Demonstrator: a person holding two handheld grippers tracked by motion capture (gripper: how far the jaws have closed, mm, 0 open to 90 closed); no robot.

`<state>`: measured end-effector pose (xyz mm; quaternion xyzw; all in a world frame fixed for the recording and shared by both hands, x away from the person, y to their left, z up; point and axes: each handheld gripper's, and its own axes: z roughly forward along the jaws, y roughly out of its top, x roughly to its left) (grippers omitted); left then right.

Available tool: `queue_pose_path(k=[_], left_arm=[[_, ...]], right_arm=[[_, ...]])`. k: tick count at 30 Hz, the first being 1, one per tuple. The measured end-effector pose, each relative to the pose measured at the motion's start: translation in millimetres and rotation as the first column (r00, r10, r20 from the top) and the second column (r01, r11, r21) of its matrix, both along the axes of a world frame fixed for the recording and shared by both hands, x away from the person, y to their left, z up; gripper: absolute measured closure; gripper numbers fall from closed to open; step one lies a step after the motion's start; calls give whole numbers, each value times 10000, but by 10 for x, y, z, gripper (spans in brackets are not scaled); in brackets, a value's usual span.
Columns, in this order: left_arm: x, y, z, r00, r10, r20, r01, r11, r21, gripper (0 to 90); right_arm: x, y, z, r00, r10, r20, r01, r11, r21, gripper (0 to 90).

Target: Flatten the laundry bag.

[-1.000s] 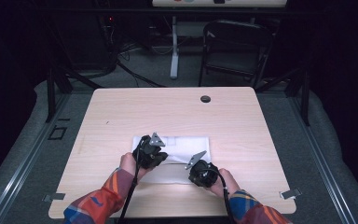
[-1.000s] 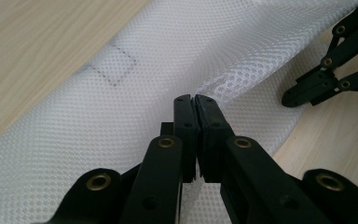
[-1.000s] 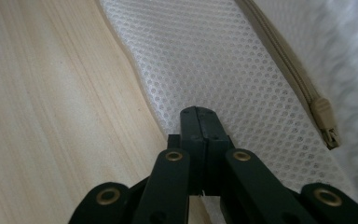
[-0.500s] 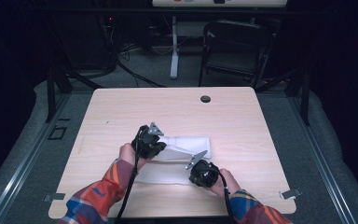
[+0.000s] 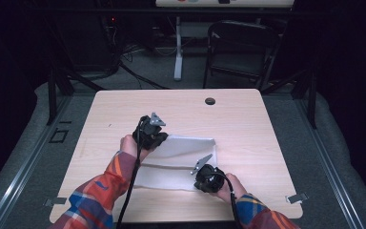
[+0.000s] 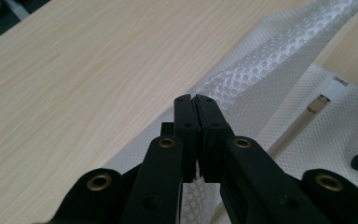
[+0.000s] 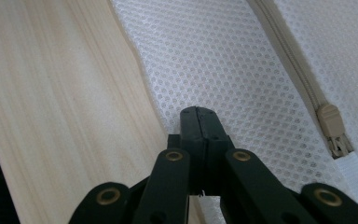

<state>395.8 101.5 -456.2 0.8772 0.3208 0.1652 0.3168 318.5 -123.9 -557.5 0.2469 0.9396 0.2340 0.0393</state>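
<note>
A white mesh zipper bag (image 5: 181, 155) lies flat near the front of the wooden table (image 5: 124, 109). My left gripper (image 5: 150, 136) is at the bag's far left corner. Its jaws are shut on the mesh (image 6: 242, 79), and a fold of it rises off the table toward the left gripper (image 6: 195, 100). My right gripper (image 5: 207, 177) sits low at the bag's near right edge. The right gripper (image 7: 198, 112) is shut, with mesh (image 7: 223, 60) pinched under its tips. A beige zipper pull (image 7: 333, 126) lies just to its right.
A small dark round grommet (image 5: 210, 101) is set in the table near its far edge. Beyond the table stand a dark chair (image 5: 240, 47) and a white stand leg (image 5: 177, 52). Bare wood surrounds the bag.
My left gripper has risen and moved toward the table's far side, drawing the bag's corner up with it. The right gripper has stayed where it was.
</note>
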Motion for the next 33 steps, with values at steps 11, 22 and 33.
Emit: queue_pose_path(k=[11, 22, 33], left_arm=[[123, 1, 131, 9991, 216, 367, -222, 9996, 151, 879], [243, -38, 229, 9972, 354, 652, -375, 9988, 312, 879], [361, -110, 271, 9942, 455, 971, -515, 9969, 599, 879]], right_arm=[[-43, -10, 7, 9997, 139, -182, -141, 9999, -70, 900], [-103, -47, 22, 9978, 390, -540, -401, 9990, -189, 900], [-155, -81, 30, 9948, 596, -831, -618, 9978, -250, 900]])
